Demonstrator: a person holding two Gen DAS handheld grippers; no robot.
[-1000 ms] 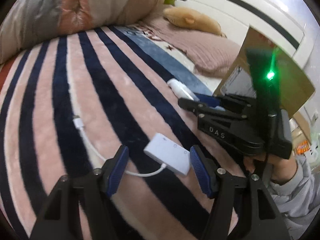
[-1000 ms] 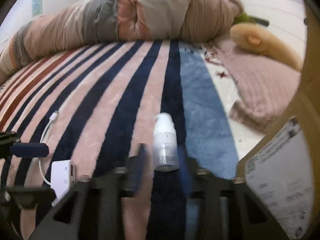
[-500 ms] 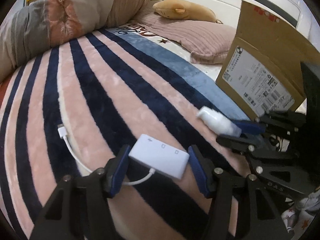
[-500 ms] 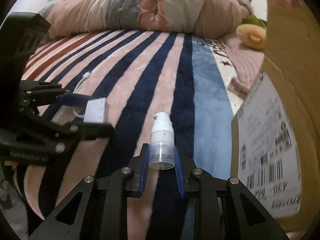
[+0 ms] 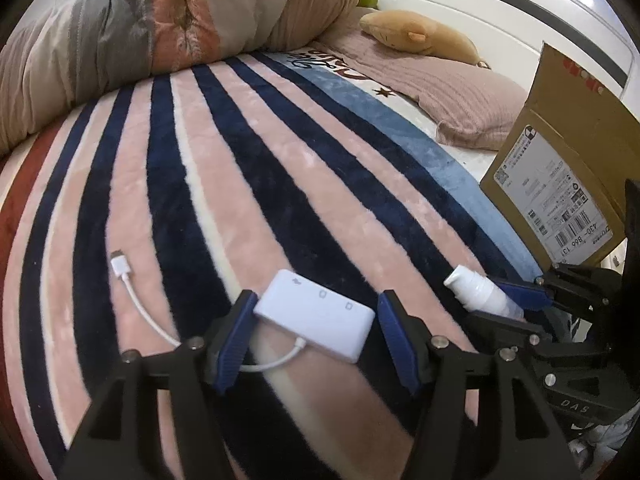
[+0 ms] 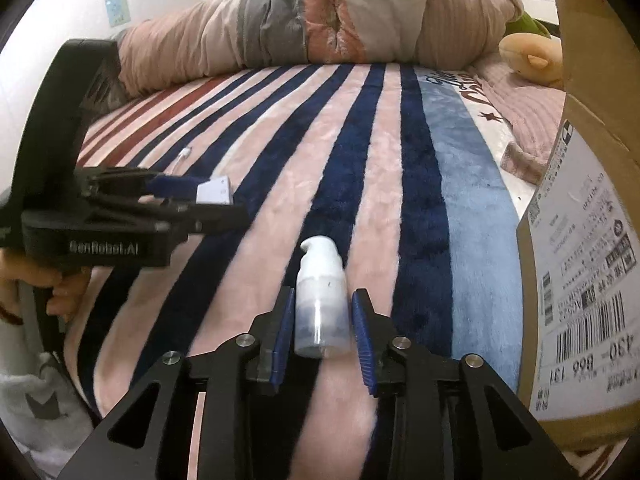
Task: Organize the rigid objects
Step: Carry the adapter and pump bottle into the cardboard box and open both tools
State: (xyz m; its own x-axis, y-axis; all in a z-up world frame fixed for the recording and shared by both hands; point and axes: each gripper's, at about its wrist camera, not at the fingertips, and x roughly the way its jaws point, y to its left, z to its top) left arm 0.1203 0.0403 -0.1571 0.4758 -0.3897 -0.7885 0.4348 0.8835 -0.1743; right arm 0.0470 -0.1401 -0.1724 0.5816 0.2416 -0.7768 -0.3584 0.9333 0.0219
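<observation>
A white adapter hub with a short white cable sits between the fingers of my left gripper; the left pad touches it, the right pad stands a small gap off. It also shows in the right wrist view. My right gripper is shut on a small white pump bottle, nozzle pointing away. The bottle also shows in the left wrist view, held to the right of the hub.
A striped pink and navy blanket covers the bed. An open cardboard box with a shipping label stands at the right, close to the right gripper. A rolled duvet, a pink pillow and a plush toy lie at the back.
Both grippers have risen and pulled back from the blanket. The right gripper closed on the bottle and lifted it. The hub now sits deeper between the left fingers.
</observation>
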